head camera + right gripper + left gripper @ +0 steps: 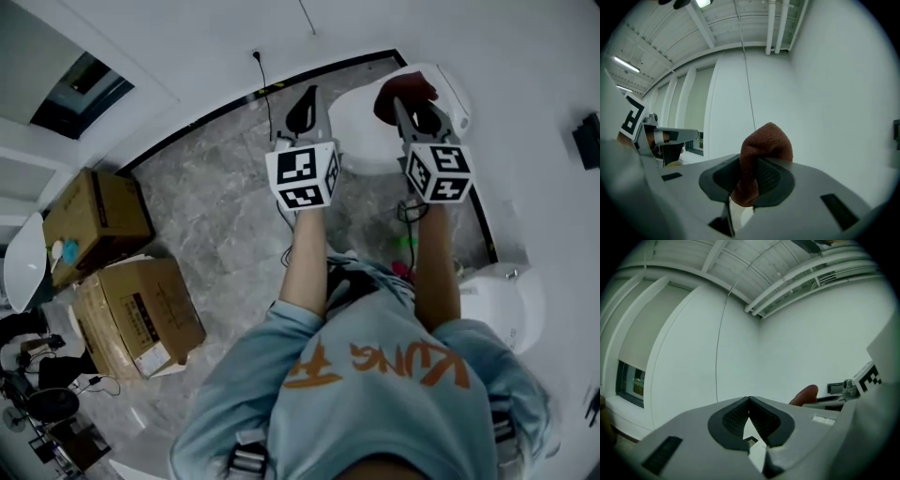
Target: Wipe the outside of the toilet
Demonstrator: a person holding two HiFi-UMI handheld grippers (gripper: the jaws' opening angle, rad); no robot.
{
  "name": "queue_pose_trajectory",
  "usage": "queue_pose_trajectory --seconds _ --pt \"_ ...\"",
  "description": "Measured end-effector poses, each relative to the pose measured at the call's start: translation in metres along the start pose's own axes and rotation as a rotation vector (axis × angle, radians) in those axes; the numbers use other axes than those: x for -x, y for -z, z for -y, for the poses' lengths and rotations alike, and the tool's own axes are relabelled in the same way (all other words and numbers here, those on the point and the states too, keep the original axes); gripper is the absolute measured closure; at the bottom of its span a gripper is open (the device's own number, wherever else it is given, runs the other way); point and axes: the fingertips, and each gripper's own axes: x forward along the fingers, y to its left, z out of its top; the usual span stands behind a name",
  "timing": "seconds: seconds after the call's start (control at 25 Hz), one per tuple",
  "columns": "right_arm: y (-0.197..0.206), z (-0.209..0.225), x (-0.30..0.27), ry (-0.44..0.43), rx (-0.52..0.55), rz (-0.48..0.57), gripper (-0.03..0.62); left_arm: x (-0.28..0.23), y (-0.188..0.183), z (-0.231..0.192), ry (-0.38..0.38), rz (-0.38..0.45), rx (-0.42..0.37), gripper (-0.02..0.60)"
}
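Note:
The white toilet (pixel 361 127) stands against the wall at the top of the head view. My right gripper (pixel 413 105) hovers over it, shut on a reddish-brown cloth (pixel 405 91). In the right gripper view the cloth (pixel 767 139) bulges up from between the jaws (pixel 751 165), and the camera faces wall and ceiling. My left gripper (pixel 302 103) is held just left of the toilet, over the floor. Its pads (pixel 736 417) meet at the tips with nothing between them. From the left gripper view, the cloth (pixel 806 394) shows at the right.
Two cardboard boxes (pixel 98 214) (pixel 142 314) sit on the grey marble floor at the left. A white rounded fixture (pixel 504 305) is at the right near my elbow. A cable (pixel 263 80) runs down the wall behind the toilet. Small green things (pixel 405 242) lie on the floor.

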Motion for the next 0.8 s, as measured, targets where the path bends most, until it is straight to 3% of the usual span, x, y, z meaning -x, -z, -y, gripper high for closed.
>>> queue_pose_trajectory --seconds 0.8 --pt "-0.043 -0.049 0.006 -0.056 0.062 0.122 0.522 0.038 -0.015 -0.013 -0.002 0.02 -0.052 0.588"
